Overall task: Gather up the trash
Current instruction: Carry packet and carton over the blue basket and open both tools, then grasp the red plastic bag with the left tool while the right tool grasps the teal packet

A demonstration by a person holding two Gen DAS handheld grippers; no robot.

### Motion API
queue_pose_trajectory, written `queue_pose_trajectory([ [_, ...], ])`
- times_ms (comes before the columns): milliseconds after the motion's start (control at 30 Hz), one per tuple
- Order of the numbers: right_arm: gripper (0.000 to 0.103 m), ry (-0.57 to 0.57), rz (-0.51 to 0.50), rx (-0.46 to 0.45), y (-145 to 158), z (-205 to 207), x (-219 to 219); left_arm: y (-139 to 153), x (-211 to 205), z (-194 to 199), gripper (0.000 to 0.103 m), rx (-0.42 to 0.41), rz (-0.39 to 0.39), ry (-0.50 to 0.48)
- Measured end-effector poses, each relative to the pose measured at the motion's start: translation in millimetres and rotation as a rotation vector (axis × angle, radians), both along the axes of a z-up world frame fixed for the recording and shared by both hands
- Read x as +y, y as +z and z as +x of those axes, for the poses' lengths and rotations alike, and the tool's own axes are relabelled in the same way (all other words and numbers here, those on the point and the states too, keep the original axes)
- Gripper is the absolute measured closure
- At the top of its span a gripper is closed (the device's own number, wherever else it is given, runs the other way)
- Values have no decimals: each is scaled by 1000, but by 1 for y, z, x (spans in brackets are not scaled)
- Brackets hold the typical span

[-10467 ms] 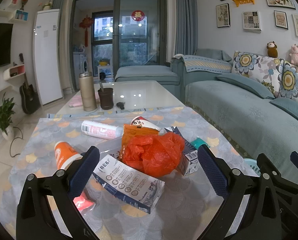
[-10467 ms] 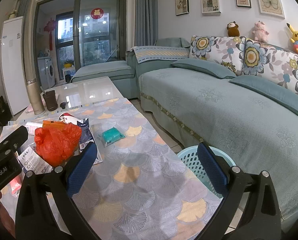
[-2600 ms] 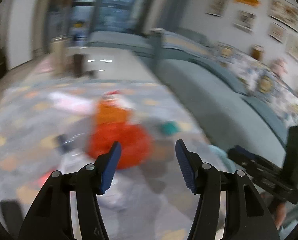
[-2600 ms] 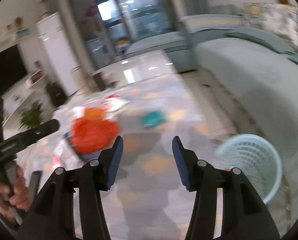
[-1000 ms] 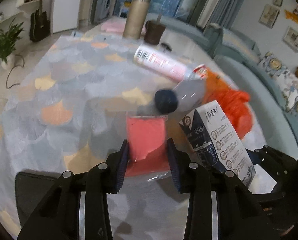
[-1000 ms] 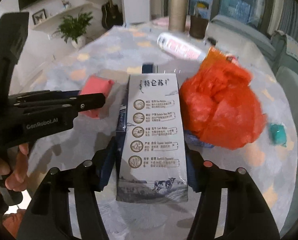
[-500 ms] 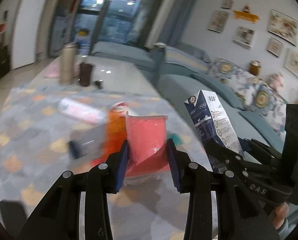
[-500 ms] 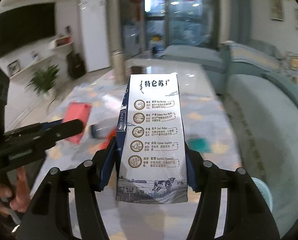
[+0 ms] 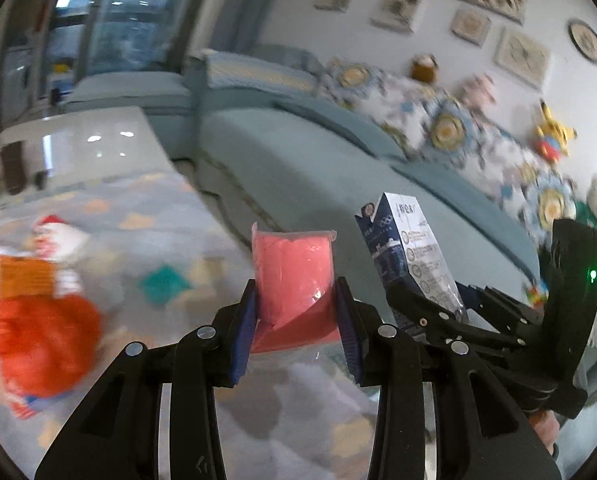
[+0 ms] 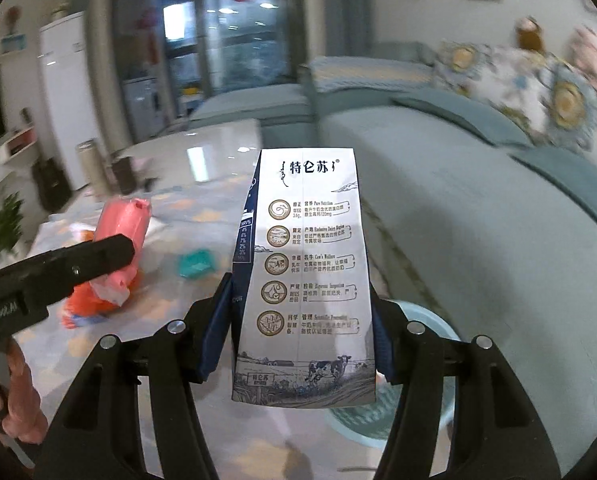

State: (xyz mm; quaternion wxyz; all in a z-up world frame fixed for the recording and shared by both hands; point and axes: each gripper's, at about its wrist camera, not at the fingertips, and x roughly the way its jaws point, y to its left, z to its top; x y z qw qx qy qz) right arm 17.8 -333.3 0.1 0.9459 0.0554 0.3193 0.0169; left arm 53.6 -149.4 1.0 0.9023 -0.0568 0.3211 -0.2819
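My left gripper is shut on a pink packet and holds it up above the table. My right gripper is shut on a blue and white milk carton, upright, above the light blue trash basket. The carton also shows in the left wrist view, right of the pink packet. The pink packet shows in the right wrist view at the left. An orange plastic bag, a teal packet and other wrappers lie on the patterned tablecloth.
A teal sofa with flowered cushions runs along the right of the table. A glossy white table with a dark cup stands beyond the cloth. The basket sits on the floor between table and sofa.
Both grippers have swung to the right toward the sofa and basket, each still holding its item. The trash on the table has slid to the left of the views.
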Motion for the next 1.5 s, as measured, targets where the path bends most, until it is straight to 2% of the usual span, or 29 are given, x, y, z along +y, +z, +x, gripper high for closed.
queue_pose_trajectory([
  [200, 47, -150, 22, 107, -49, -6, -62, -33, -59, 15, 67, 60, 70, -130],
  [333, 47, -216, 93, 217, -102, -8, -92, -64, -84, 27, 67, 128, 99, -175],
  [400, 47, -239, 110, 263, -123, -8, -100, -80, -93, 34, 67, 175, 105, -205],
  [500, 47, -279, 177, 378, -159, -3, -114, -103, -105, 41, 67, 230, 135, -236],
  [667, 46, -297, 217, 469, -197, 0, -121, -120, -111, 44, 66, 254, 161, -258],
  [700, 46, -304, 224, 480, -199, 4, -122, -120, -112, 44, 57, 248, 164, -254],
  [733, 46, -313, 246, 488, -203, 5, -124, -119, -112, 44, 43, 243, 167, -248],
  [800, 45, -321, 297, 497, -211, 6, -129, -116, -110, 43, 42, 229, 164, -236],
  [933, 40, -334, 316, 494, -211, 9, -135, -114, -105, 47, 42, 241, 155, -219],
  [1267, 40, -288, 266, 450, -190, 6, -119, -102, -98, 46, 42, 216, 123, -201],
  [1500, 40, -209, 216, 330, -137, 1, -91, -63, -75, 33, 42, 143, 73, -163],
])
